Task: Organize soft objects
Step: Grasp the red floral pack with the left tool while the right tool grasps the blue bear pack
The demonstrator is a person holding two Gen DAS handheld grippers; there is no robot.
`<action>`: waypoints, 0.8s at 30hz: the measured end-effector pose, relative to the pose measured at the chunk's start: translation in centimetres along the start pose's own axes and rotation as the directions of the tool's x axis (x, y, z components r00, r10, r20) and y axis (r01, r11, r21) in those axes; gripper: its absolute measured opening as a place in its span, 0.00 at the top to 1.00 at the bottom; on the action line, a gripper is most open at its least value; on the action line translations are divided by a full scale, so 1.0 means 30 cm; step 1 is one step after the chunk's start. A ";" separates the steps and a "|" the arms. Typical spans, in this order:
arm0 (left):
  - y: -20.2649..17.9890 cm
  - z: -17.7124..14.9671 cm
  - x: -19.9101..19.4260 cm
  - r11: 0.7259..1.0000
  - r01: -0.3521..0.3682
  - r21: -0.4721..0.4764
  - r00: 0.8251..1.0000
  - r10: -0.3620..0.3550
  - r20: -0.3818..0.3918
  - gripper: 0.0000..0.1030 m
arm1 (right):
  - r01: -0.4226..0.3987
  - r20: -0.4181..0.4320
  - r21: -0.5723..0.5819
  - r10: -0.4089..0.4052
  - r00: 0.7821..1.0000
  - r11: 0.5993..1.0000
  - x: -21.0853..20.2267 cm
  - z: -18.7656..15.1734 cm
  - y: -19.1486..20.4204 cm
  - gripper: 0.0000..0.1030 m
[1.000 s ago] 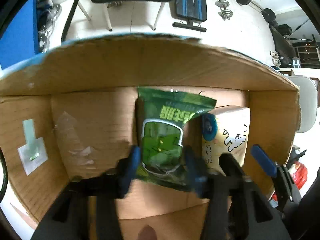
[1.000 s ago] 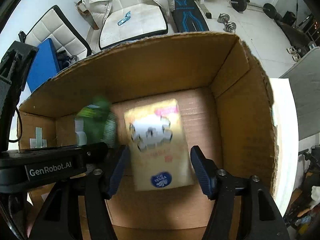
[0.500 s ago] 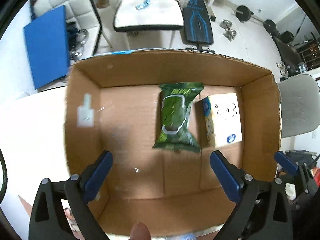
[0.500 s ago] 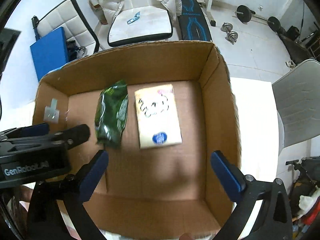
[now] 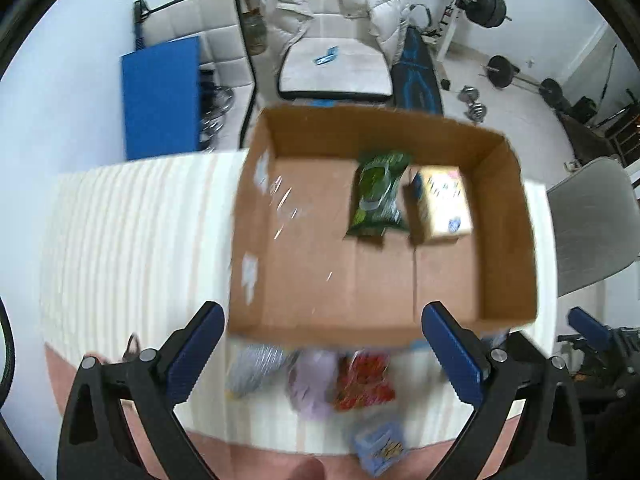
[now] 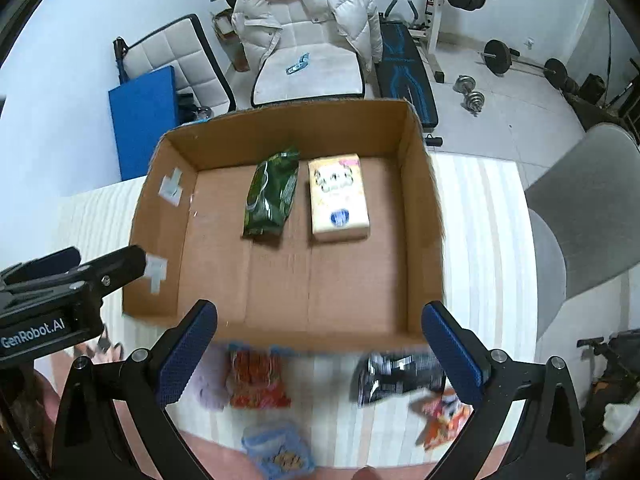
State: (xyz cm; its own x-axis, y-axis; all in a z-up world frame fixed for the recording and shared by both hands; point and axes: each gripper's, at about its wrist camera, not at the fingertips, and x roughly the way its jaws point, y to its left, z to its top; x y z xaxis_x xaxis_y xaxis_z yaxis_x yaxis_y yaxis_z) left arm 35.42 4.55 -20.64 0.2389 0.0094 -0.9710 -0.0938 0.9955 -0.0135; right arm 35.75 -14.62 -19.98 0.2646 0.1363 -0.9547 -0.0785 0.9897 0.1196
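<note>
An open cardboard box [image 5: 508, 216] [image 6: 420, 208] stands on a white striped table. Inside lie a green wipes pack [image 5: 376, 200] [image 6: 272, 196] and a cream tissue pack [image 5: 442, 204] [image 6: 338, 196], side by side. My left gripper [image 5: 320, 352] is open and empty, above the box's near wall. My right gripper [image 6: 320, 352] is open and empty, also above the near wall. Soft packs lie on the table in front of the box: a red pack [image 5: 364, 380] [image 6: 256, 376], a lilac pack [image 5: 314, 384], a black pack [image 6: 392, 372], an orange pack [image 6: 440, 416], a blue pack [image 5: 380, 448] [image 6: 280, 452].
The left gripper's body [image 6: 60, 292] shows at the left in the right wrist view. A grey chair [image 6: 584, 216] stands right of the table. A chair with a white jacket [image 6: 308, 28], a blue board [image 6: 140, 120] and gym weights [image 6: 472, 96] lie beyond the box.
Both grippers let go of their packs inside the box, opened wide, and pulled back and up. The packs in front of the box have come into view.
</note>
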 end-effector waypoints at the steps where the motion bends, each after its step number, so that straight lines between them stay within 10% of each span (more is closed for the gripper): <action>1: 0.000 -0.039 0.005 1.000 -0.014 0.001 1.000 0.014 -0.007 0.02 | -0.007 -0.004 0.008 0.007 1.000 1.000 -0.011 -0.034 -0.013 0.00; 14: -0.183 -0.310 0.497 0.996 0.014 0.090 0.933 0.019 -0.358 0.30 | -0.025 -0.251 0.192 0.074 0.965 0.981 0.238 -0.495 -0.247 0.00; 20: -0.208 -0.322 0.615 0.997 -0.007 0.082 0.914 0.039 -0.403 0.30 | -0.004 -0.261 0.241 0.068 0.963 0.970 0.309 -0.546 -0.299 0.00; 24: -0.185 -0.316 0.618 0.999 0.027 0.031 0.917 -0.012 -0.398 0.54 | 0.004 -0.268 0.239 0.063 0.961 0.971 0.333 -0.559 -0.304 0.00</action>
State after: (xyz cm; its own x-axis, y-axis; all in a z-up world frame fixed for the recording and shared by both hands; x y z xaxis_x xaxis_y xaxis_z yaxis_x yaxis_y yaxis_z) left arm 31.21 -1.70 -40.83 -0.1646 -0.0407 -0.9855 -0.0569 0.9979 -0.0317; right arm 22.97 -23.00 -35.17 -0.0084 0.1814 -0.9834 0.1547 0.9718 0.1780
